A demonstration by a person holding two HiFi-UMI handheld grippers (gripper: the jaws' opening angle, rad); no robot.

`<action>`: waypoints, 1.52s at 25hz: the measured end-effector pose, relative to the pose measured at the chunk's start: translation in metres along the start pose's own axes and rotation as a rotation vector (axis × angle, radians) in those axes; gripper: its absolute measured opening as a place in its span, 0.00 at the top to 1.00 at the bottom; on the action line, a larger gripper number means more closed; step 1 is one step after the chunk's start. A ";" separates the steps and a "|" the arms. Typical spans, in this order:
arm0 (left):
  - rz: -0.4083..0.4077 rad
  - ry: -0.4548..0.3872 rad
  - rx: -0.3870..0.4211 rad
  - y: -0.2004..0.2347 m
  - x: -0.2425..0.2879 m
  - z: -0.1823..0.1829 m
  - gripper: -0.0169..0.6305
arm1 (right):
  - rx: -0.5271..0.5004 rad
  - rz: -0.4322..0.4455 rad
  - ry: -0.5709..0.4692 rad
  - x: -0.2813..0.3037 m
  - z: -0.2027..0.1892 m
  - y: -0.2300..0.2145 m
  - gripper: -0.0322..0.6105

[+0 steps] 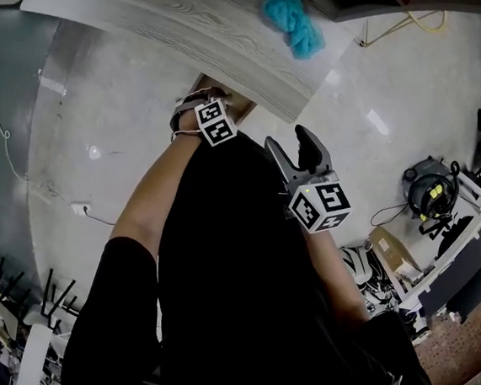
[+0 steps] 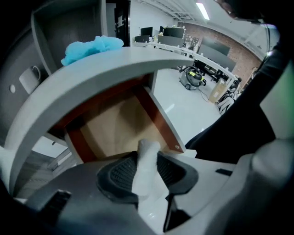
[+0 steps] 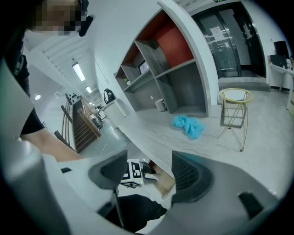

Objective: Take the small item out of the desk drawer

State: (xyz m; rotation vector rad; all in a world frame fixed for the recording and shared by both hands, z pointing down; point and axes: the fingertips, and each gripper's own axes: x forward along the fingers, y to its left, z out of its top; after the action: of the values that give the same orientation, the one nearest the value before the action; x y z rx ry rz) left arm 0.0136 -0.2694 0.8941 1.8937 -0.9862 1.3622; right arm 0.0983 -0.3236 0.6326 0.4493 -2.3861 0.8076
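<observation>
- While poised at the front edge of the desk (image 1: 156,14), pinches a small white item (image 2: 148,153) in the left gripper (image 2: 146,161), with both ribbed pads pressed against its sides and the jaws roughly half closed around it.
- Shows the item standing upright between those pads, with its rounded top poking just past the fingertips, in front of the open drawer (image 2: 115,131).
- Reveals the drawer pulled out under the desk top, with a bare pale wooden floor and red-brown side walls.
- Holds the right gripper (image 3: 149,173) just beside the left one in the head view, lower in the frame, with jaws wide apart and gripping nothing.
- Frames, between those parted jaws in the right gripper view, the left gripper's marker cube (image 3: 132,172) and a corner of the drawer beyond it.
- Sets a crumpled turquoise cloth (image 1: 292,21) on the grey wood-grain desk top, well apart from both grippers.
- Catches a wire-frame stool (image 3: 235,114) on the pale floor beyond the desk, and a grey shelf unit (image 3: 161,87) at the back.
- Includes a dark vacuum cleaner (image 1: 431,187) on the floor at the right of the head view, well away from the desk.
</observation>
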 end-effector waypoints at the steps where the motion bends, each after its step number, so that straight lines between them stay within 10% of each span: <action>1: 0.001 -0.013 -0.019 0.000 -0.008 0.002 0.76 | -0.006 0.001 -0.005 -0.001 0.006 0.003 0.50; 17: 0.125 -0.221 -0.232 -0.005 -0.173 0.008 0.76 | -0.168 0.106 -0.062 -0.018 0.081 0.049 0.50; 38: 0.389 -0.977 -0.483 0.049 -0.552 -0.026 0.77 | -0.125 -0.028 -0.244 -0.051 0.172 0.167 0.50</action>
State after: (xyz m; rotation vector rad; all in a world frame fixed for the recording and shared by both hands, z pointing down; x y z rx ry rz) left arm -0.1497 -0.1524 0.3775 2.0057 -2.0072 0.2028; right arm -0.0120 -0.2996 0.4156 0.5558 -2.6300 0.6160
